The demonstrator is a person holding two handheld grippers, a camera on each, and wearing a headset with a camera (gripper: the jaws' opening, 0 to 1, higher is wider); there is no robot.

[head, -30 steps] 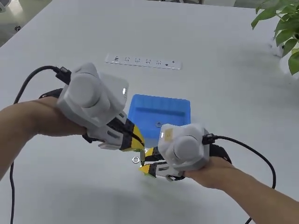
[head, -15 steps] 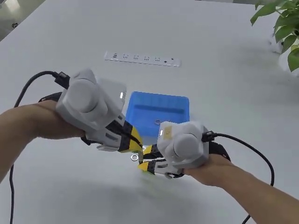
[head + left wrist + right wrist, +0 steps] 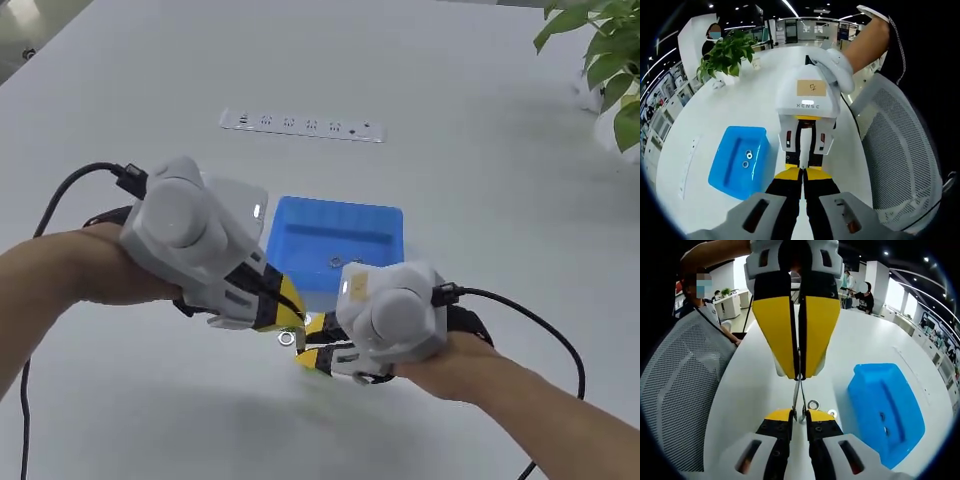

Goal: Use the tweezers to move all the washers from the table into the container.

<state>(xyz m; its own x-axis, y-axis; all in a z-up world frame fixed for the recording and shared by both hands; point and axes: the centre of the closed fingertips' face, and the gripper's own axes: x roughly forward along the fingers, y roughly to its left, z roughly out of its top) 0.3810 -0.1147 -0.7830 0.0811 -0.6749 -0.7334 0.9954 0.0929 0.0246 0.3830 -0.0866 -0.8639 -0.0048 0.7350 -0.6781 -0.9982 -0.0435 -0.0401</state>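
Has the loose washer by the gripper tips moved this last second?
No: the washer sits unchanged off the near-left corner of the blue container; only the view drifted.

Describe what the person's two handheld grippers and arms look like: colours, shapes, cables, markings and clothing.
The left gripper and right gripper each have a rounded pale grey body and black tongs with yellow tips. A black cable runs from the back of each. The right one carries a tan sticker above the printed word XENSE. Both forearms are bare, without sleeves.
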